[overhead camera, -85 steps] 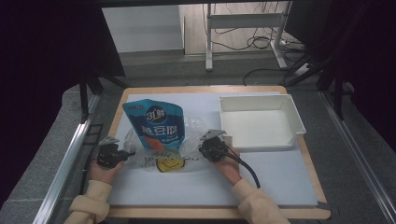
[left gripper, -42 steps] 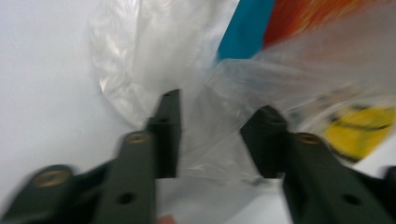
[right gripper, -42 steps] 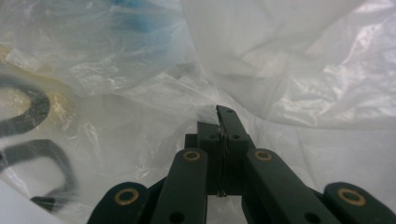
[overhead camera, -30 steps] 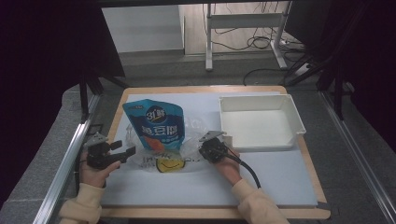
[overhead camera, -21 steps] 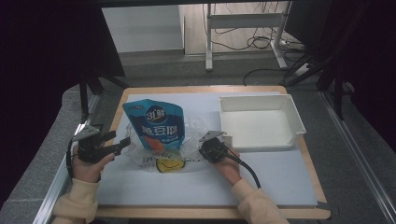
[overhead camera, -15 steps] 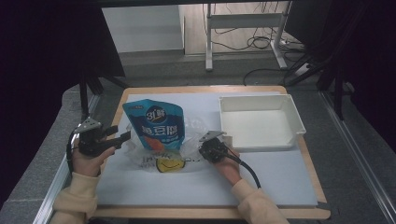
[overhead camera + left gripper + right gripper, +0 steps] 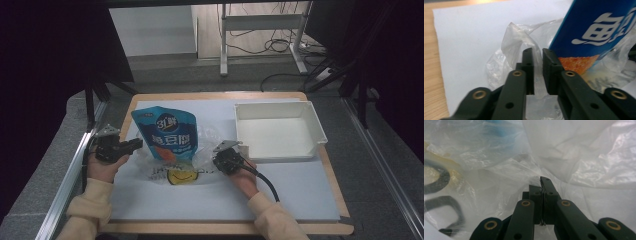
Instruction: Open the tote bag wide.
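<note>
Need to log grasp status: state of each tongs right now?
Left tongs: nearly closed, pinching a fold of the clear plastic bag.
Right tongs: shut on the clear plastic bag.

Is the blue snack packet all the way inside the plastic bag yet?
Not yet. Done: the blue packet has its bottom end in the clear plastic bag. In hand: the left gripper and right gripper each pinch the bag's film on either side. Left: most of the packet sticks out, so the bag probably needs pulling up over it.
</note>
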Tool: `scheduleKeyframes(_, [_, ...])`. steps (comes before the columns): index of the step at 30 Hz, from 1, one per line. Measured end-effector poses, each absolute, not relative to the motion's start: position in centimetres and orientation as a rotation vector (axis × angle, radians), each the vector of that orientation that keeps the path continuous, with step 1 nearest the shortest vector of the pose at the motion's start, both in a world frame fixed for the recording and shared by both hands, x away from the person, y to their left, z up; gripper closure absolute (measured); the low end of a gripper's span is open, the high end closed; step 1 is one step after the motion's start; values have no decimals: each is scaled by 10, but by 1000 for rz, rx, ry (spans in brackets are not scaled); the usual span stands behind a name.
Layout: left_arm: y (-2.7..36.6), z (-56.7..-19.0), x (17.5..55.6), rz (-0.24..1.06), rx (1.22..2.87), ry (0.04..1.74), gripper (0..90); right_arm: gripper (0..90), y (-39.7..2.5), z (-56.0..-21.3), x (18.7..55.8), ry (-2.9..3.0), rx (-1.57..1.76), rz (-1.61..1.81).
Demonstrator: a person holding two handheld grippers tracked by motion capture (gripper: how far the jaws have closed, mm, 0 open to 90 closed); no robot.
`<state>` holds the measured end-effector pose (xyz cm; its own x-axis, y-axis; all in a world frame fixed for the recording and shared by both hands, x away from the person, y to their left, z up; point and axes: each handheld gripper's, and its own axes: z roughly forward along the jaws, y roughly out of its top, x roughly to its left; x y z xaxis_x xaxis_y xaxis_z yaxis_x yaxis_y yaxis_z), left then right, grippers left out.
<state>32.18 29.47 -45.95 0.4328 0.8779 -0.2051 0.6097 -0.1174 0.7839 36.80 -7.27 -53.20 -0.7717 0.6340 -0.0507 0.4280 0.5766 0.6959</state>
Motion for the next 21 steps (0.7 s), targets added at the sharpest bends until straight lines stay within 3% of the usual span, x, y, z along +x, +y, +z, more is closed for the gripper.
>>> scheduleKeyframes(5, [295, -467, 331, 416, 1838, 1295, 870, 874, -73, -532, 368, 2514, 874, 994])
scheduleKeyframes(21, [297, -524, 355, 334, 1896, 1411, 875, 873, -73, -532, 367, 2514, 873, 997])
